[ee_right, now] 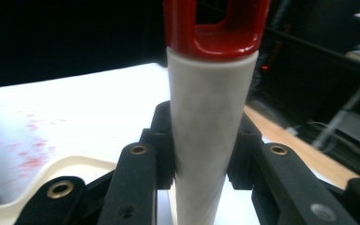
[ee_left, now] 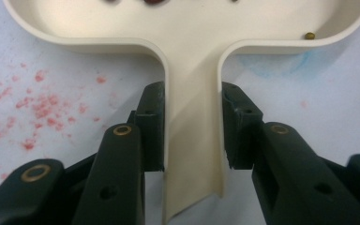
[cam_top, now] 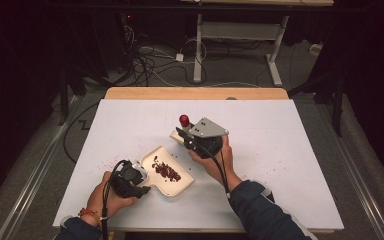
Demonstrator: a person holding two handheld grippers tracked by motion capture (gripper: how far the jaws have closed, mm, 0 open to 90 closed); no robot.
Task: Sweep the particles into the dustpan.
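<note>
On white table (cam_top: 280, 150): left claw (ee_left: 192, 126) clamps dustpan (ee_left: 192, 56) handle; right claw (ee_right: 201, 154) clamps brush handle (ee_right: 211, 117); red crumbs (cam_top: 167, 171) inside dustpan.

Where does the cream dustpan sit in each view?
High view: dustpan low centre, holding red crumbs.
Left gripper view: pan across the top, its handle running down between the jaws.
Right gripper view: probably the cream rim at lower left.
Shared landmark: red specks on the white table.

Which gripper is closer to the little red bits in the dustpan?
Left. The left gripper clamps the dustpan handle, right beside the red bits. The right gripper holds the brush farther up the table.
</note>
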